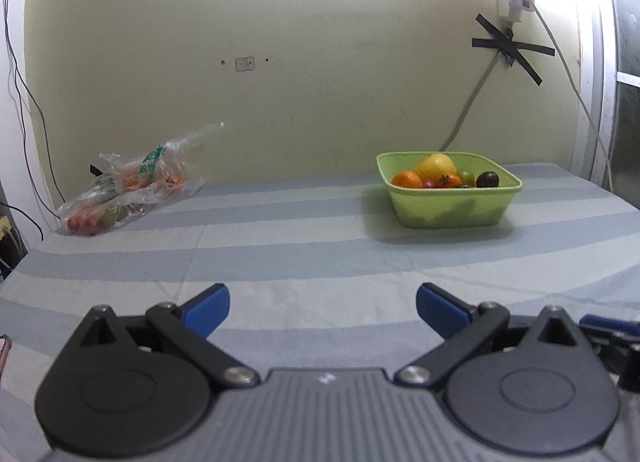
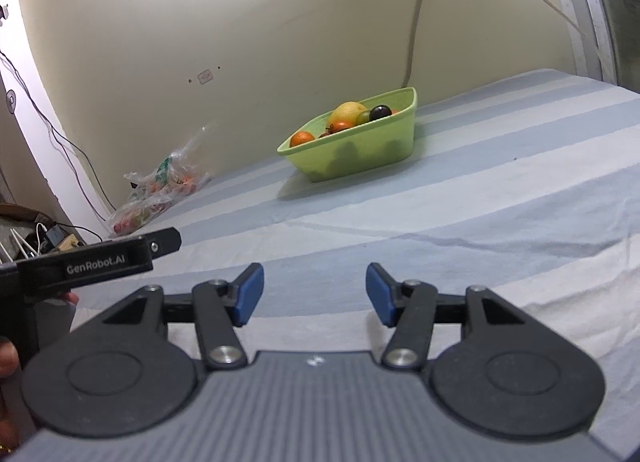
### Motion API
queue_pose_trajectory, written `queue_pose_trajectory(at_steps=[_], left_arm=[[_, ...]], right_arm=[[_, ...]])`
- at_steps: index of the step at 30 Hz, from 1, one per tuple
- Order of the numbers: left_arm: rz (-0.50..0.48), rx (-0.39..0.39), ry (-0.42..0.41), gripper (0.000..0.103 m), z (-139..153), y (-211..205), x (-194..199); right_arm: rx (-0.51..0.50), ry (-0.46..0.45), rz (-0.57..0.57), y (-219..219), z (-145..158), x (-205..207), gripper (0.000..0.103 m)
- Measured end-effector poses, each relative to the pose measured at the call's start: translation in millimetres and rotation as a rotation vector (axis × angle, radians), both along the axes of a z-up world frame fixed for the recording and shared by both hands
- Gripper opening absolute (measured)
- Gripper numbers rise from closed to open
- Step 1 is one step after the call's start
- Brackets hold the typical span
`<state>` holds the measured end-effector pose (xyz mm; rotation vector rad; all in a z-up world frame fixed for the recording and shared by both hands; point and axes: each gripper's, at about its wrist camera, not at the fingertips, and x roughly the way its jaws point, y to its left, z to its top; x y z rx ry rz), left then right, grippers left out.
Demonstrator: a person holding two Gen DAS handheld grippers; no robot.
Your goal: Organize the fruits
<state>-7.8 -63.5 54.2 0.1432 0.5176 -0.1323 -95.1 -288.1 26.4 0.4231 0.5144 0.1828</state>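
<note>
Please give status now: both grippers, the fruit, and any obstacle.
Left hand-held gripper open, empty. Right hand-held gripper open, empty. Fruit in green basket; more in plastic bag. Nothing in the way.

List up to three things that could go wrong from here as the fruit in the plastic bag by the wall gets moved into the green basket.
1. The bag is thin and crumpled; a hand-held gripper may pinch film, not fruit.
2. The basket already holds a heap, topped by a yellow fruit; additions may roll out.
3. The bag lies at the table's back left edge, so a nudge could tip it off.
</note>
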Motion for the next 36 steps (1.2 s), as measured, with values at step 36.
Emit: queue_pose_trajectory(at_steps=[36], left_arm=[[0.056, 0.028, 0.025, 0.103, -8.9, 8.9, 3.8]], right_arm=[[0.008, 0.015, -0.039, -8.2, -3.0, 1.5, 0.059]])
